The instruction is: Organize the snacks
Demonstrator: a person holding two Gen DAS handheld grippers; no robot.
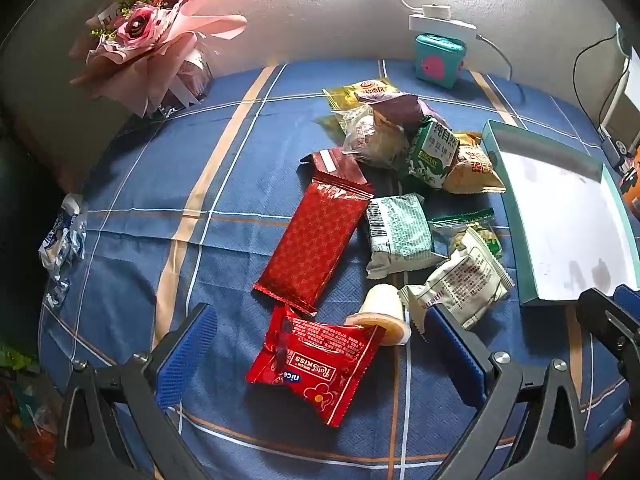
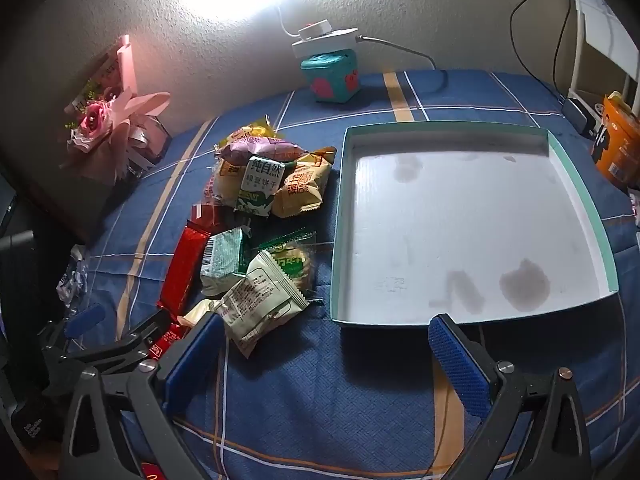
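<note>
Beside tray [image 2: 340, 216]: snack pile [image 2: 256, 184]; bouquet [image 1: 140, 40] far; both grippers' fingers apart, empty.

A rough white plaster wall [image 2: 240, 52] filled the frame's top, glaring bright upper centre, above a blue plaid tablecloth [image 2: 320, 380].

Tray [image 2: 460, 216] floor bare — open from above; snack pile [image 2: 260, 184] crowds left rim.
</note>
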